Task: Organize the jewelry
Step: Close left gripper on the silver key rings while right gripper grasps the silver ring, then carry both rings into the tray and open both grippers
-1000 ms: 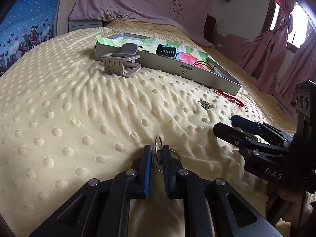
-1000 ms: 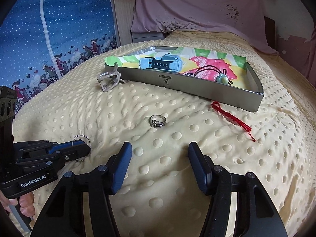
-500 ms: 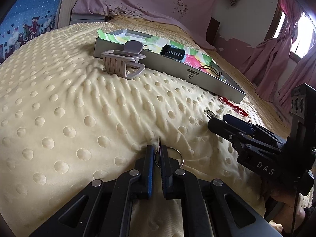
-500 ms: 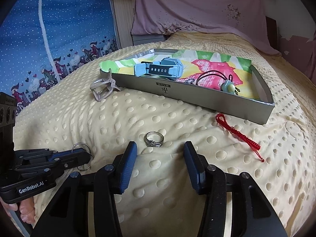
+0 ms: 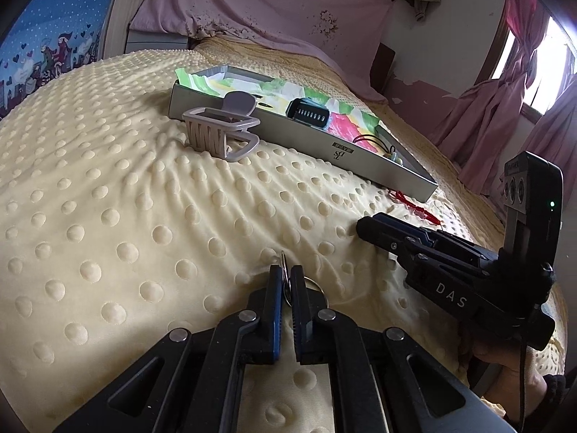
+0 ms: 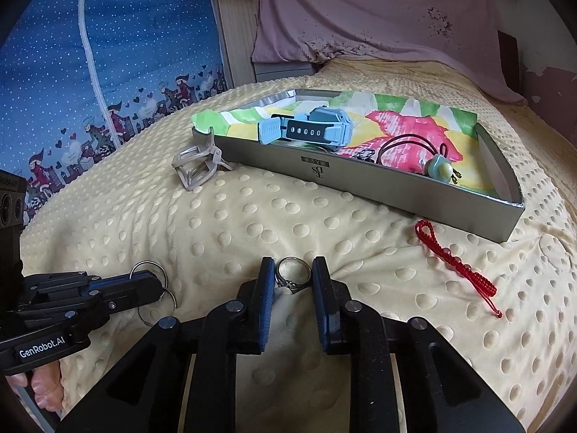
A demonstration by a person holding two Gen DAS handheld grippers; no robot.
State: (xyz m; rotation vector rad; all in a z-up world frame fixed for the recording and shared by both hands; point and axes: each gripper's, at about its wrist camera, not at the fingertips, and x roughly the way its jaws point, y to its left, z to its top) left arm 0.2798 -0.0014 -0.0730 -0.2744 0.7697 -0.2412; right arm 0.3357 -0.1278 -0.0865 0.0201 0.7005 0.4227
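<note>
While left jaws clench key rings [image 5: 285, 281] and right jaws straddle ring [image 6: 293, 274]: watch [image 6: 306, 130], cord charm [image 6: 441, 171] inside tray [image 6: 378, 180].

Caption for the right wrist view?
Right gripper straddles a silver ring on the bed, grey tray beyond.

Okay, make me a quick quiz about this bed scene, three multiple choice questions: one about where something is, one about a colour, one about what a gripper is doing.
1. Where does the hair claw clip lie?
A. inside the tray
B. on the blanket beside the tray's left end
C. between the right gripper's fingers

2. What colour is the braided cord bracelet on the blanket?
A. red
B. blue
C. white

3. What is the left gripper doing?
A. hanging wide open
B. shut on the linked metal rings
C. shut on the watch

Answers:
1 B, it lies outside the tray, by its wall.
2 A, it is bright red.
3 B, the linked metal rings sit clamped between its fingers.
</note>
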